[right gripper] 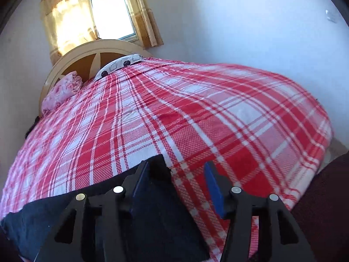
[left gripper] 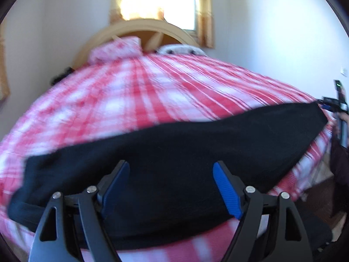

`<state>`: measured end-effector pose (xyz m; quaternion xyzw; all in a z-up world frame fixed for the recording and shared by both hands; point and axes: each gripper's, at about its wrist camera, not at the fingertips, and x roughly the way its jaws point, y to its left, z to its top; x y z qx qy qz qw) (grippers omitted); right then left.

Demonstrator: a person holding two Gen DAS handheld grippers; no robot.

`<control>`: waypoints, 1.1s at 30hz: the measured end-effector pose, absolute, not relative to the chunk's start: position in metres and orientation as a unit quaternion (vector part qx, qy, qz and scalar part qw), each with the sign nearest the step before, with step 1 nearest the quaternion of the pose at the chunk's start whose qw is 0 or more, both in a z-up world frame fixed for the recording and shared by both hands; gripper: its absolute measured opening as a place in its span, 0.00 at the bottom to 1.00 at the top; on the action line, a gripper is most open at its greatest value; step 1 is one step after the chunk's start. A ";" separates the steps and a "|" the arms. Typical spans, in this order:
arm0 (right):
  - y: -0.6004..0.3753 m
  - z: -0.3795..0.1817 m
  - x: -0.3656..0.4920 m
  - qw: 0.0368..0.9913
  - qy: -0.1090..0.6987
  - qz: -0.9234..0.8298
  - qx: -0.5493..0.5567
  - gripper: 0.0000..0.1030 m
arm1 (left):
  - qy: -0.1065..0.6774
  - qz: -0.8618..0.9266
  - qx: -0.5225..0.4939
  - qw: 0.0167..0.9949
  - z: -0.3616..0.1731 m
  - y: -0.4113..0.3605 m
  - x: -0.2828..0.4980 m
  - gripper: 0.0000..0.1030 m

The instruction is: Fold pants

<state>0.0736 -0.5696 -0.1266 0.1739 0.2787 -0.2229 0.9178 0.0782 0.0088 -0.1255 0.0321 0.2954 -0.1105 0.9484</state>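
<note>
Bedroom setup: a bed covered in a red-and-white plaid blanket (right gripper: 196, 120), wooden arched headboard (right gripper: 91, 52) and a sunlit curtained window (right gripper: 113, 13) behind it. Dark navy, soft-knit pants (left gripper: 174, 144) lie stretched sideways across the near edge of the bed, looking like one long flat band. The left tool (left gripper: 172, 187) hangs over the middle of the fabric with its blue pads spread apart, holding nothing. The right tool (right gripper: 176, 185) is spread too, sitting right at the pants' end corner, not gripping it as far as I can tell. My guess is we're between folds: next move probably means pinching that end and carrying it across to the other end.
</note>
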 end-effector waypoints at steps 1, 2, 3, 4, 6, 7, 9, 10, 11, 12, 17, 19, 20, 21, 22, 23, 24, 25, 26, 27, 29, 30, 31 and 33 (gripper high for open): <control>-0.564 -0.122 0.071 0.919 0.274 -0.233 0.165 0.52 | 0.294 -0.097 0.033 0.950 -0.122 0.021 0.080 0.85; -0.559 -0.119 0.069 0.920 0.267 -0.237 0.161 0.52 | 0.293 -0.075 0.032 0.953 -0.119 0.039 0.084 0.88; -0.552 -0.114 0.069 0.922 0.261 -0.238 0.159 0.52 | 0.293 -0.059 0.032 0.954 -0.118 0.052 0.088 0.88; -0.545 -0.109 0.068 0.924 0.255 -0.237 0.155 0.52 | 0.298 -0.037 0.028 0.954 -0.116 0.071 0.093 0.88; -0.526 -0.100 0.068 0.931 0.240 -0.237 0.140 0.53 | 0.312 -0.020 0.011 0.950 -0.117 0.100 0.101 0.88; -0.512 -0.094 0.069 0.937 0.233 -0.227 0.130 0.53 | 0.323 -0.013 0.005 0.946 -0.121 0.114 0.107 0.88; -0.487 -0.088 0.072 0.947 0.222 -0.201 0.117 0.54 | 0.342 0.018 0.014 0.939 -0.131 0.131 0.115 0.88; -0.472 -0.086 0.074 0.952 0.219 -0.182 0.112 0.55 | 0.352 0.037 0.026 0.935 -0.139 0.137 0.120 0.88; -0.458 -0.086 0.075 0.956 0.220 -0.161 0.108 0.56 | 0.361 0.050 0.036 0.931 -0.146 0.143 0.126 0.88; -0.438 -0.086 0.077 0.960 0.224 -0.133 0.102 0.56 | 0.373 0.062 0.046 0.924 -0.155 0.150 0.134 0.89; -0.341 -0.103 0.084 0.962 0.270 -0.003 0.046 0.56 | 0.380 0.095 0.019 0.920 -0.160 0.177 0.146 0.98; -0.293 -0.110 0.080 0.958 0.282 0.054 0.006 0.56 | 0.392 0.088 0.017 0.916 -0.165 0.180 0.153 1.00; -0.271 -0.111 0.077 0.956 0.283 0.080 -0.012 0.56 | 0.391 0.087 0.010 0.916 -0.167 0.183 0.153 1.00; -0.252 -0.113 0.075 0.953 0.283 0.101 -0.026 0.56 | 0.394 0.083 -0.002 0.915 -0.168 0.186 0.155 1.00; -0.227 -0.115 0.074 0.948 0.286 0.133 -0.043 0.56 | 0.397 0.079 -0.012 0.914 -0.168 0.189 0.155 1.00; -0.209 -0.116 0.073 0.943 0.288 0.156 -0.052 0.56 | 0.399 0.075 -0.016 0.914 -0.168 0.190 0.156 1.00; -0.189 -0.118 0.074 0.938 0.291 0.179 -0.058 0.56 | 0.401 0.071 -0.021 0.913 -0.168 0.191 0.156 1.00; -0.165 -0.120 0.077 0.930 0.297 0.207 -0.065 0.56 | 0.402 0.068 -0.025 0.913 -0.168 0.192 0.155 1.00; -0.147 -0.122 0.079 0.923 0.302 0.226 -0.073 0.56 | 0.402 0.066 -0.030 0.913 -0.168 0.194 0.155 1.00; -0.126 -0.125 0.080 0.918 0.303 0.242 -0.083 0.56 | 0.403 0.064 -0.033 0.912 -0.169 0.194 0.155 1.00; -0.084 -0.131 0.083 0.909 0.302 0.267 -0.109 0.56 | 0.404 0.063 -0.036 0.912 -0.169 0.195 0.155 1.00; -0.062 -0.136 0.088 0.900 0.310 0.284 -0.115 0.56 | 0.404 0.064 -0.038 0.912 -0.169 0.195 0.156 1.00; -0.050 -0.142 0.092 0.895 0.316 0.294 -0.113 0.56 | 0.404 0.065 -0.037 0.912 -0.170 0.196 0.157 1.00; -0.028 -0.154 0.096 0.880 0.335 0.320 -0.105 0.56 | 0.403 0.070 -0.035 0.912 -0.170 0.195 0.157 1.00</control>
